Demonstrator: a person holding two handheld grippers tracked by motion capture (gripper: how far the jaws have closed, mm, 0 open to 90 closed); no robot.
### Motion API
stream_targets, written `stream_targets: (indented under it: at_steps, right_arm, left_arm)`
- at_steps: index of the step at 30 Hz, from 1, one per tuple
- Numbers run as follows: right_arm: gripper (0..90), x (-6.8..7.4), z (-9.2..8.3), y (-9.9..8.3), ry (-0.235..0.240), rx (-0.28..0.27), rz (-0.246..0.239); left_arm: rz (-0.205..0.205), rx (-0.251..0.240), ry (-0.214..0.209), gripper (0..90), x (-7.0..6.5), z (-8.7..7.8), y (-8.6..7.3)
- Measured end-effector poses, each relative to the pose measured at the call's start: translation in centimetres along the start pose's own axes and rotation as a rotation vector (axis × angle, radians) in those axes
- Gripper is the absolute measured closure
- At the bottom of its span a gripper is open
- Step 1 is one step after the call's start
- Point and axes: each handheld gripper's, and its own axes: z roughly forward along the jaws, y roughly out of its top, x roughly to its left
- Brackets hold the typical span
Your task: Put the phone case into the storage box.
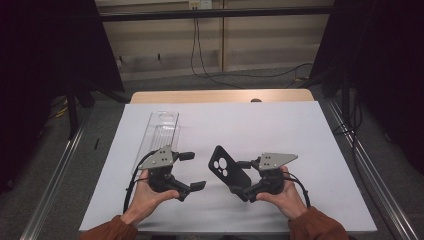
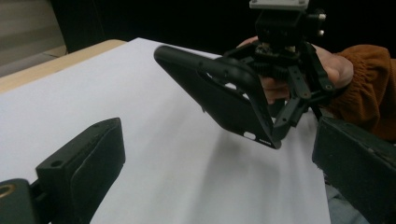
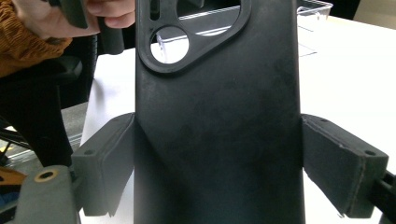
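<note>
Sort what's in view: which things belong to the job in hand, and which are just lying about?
In the job: phone case, clamped in right gripper; left gripper, open.
Lying about: clear box, white sheet, floor cable.

In the right gripper view, the matte black plastic phone case (image 3: 215, 130) is running off the top and bottom edges, hiding most of the clear plastic tray (image 3: 313, 18) behind it. The person's hand (image 3: 79, 16) is getting cut off at the top.

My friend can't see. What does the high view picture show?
The right gripper holds a black phone case above a white table. The left gripper is open beside it, near a clear plastic box.
</note>
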Motion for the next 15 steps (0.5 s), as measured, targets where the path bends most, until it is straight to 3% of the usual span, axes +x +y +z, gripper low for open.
stream_targets:
  at_steps: [13,15]
  right_arm:
    - [14.6,0.1,0.0,0.3,0.024,-0.008,0.003]
    - [14.6,0.1,0.1,0.3,0.03,-0.009,0.004]
  left_arm:
    - [0.035,0.021,-0.06,2.4,0.5,0.9,1.2]
    - [0.039,0.02,-0.046,2.3,0.6,0.9,1.3]
